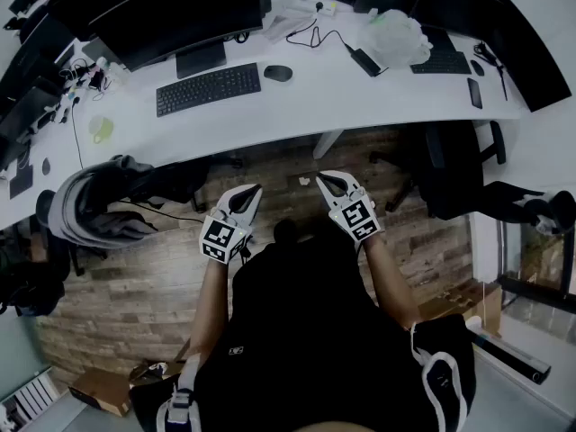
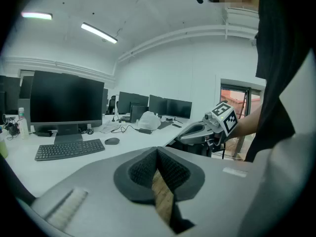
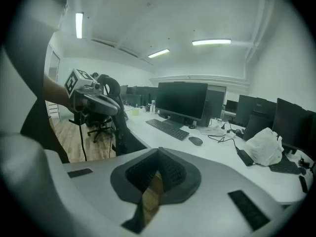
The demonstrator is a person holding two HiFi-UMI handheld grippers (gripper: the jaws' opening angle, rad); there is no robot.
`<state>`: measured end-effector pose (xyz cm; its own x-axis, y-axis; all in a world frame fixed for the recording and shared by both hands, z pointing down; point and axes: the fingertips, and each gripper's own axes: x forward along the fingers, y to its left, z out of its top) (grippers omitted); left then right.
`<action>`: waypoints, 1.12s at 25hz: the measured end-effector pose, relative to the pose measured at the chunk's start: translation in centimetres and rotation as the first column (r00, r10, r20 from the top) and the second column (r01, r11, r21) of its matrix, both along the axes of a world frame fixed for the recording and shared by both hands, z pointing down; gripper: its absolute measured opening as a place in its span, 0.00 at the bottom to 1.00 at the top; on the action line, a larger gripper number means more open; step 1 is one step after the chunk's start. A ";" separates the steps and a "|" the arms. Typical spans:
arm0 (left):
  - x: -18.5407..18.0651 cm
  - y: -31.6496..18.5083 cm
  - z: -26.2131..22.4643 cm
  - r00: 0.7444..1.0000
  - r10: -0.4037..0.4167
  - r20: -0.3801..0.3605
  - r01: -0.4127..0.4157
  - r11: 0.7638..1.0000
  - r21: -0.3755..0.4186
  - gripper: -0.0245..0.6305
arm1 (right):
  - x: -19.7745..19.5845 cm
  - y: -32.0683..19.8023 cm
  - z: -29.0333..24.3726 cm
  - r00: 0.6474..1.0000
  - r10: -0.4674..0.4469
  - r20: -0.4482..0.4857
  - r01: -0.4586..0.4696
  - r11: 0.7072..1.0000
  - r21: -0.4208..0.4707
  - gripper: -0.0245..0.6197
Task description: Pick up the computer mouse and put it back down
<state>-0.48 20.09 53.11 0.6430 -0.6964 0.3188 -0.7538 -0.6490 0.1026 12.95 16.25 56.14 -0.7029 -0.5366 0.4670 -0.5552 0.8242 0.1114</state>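
The dark computer mouse (image 1: 277, 73) lies on the white desk (image 1: 297, 111), just right of the black keyboard (image 1: 208, 88). Both grippers hang in front of the person's body over the wood floor, short of the desk edge and well away from the mouse. My left gripper (image 1: 256, 190) is shut and holds nothing, and so is my right gripper (image 1: 321, 176). In the left gripper view the mouse (image 2: 112, 141) shows beyond the closed jaws of that gripper (image 2: 158, 154), with the right gripper (image 2: 181, 138) alongside. In the right gripper view the mouse (image 3: 196, 140) lies past the keyboard (image 3: 169, 129).
A monitor (image 1: 180, 12) stands behind the keyboard. A white plastic bag (image 1: 396, 36), cables, a power brick (image 1: 365, 61) and a phone (image 1: 474, 93) lie to the right. A chair draped with a jacket (image 1: 99, 201) stands left; a black chair (image 1: 450, 165) stands right.
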 end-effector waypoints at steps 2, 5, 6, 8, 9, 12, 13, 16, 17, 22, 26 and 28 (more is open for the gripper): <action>0.1 0.2 -0.1 1.000 -0.001 -0.006 0.001 1.000 -0.004 0.04 | -0.1 0.2 0.1 1.000 -0.002 -0.003 0.002 1.000 0.001 0.04; 0.1 0.4 -0.2 1.000 0.000 -0.010 0.000 1.000 -0.004 0.04 | -0.2 0.5 0.0 1.000 -0.004 -0.004 0.004 1.000 0.003 0.04; 0.2 0.4 -0.2 1.000 0.002 -0.011 -0.002 1.000 -0.002 0.04 | -0.1 0.6 0.0 1.000 -0.002 -0.003 0.002 1.000 0.003 0.04; 0.5 0.4 -0.3 1.000 0.007 -0.010 -0.007 1.000 0.000 0.04 | 0.3 0.5 0.0 1.000 0.009 -0.004 -0.008 1.000 0.008 0.04; 0.6 0.3 -0.3 1.000 0.009 -0.010 -0.009 1.000 -0.001 0.04 | 0.6 0.4 0.0 1.000 0.016 -0.006 -0.016 1.000 0.011 0.04; 0.8 0.2 -0.1 1.000 0.014 -0.007 -0.014 1.000 -0.002 0.04 | 1.1 0.3 0.2 0.999 0.036 -0.013 -0.036 0.999 0.010 0.04; 0.9 0.1 -0.1 1.000 0.017 -0.006 -0.017 1.000 -0.002 0.04 | 1.2 0.3 0.3 0.999 0.041 -0.014 -0.041 0.999 0.008 0.04; 1.0 -0.1 -0.2 1.000 0.021 -0.006 -0.021 1.000 -0.004 0.04 | 1.5 0.2 0.6 0.998 0.053 -0.020 -0.053 0.999 0.004 0.04; 1.0 -0.1 -0.2 1.000 0.020 -0.004 -0.020 1.000 -0.007 0.04 | 1.6 0.1 0.7 0.998 0.054 -0.023 -0.054 0.999 0.004 0.04; 1.0 -0.5 -0.2 1.000 0.019 0.000 -0.019 1.000 0.000 0.04 | 1.7 0.0 0.9 0.998 0.054 -0.025 -0.054 0.999 0.003 0.04; 1.1 -0.7 -0.4 1.000 0.019 0.001 -0.019 1.000 0.006 0.04 | 1.7 -0.2 0.8 0.998 0.051 -0.023 -0.051 0.999 0.005 0.04; 1.0 -0.8 -0.5 1.000 0.019 0.001 -0.019 1.000 0.006 0.04 | 1.6 -0.4 0.7 0.999 0.051 -0.019 -0.051 0.999 0.007 0.04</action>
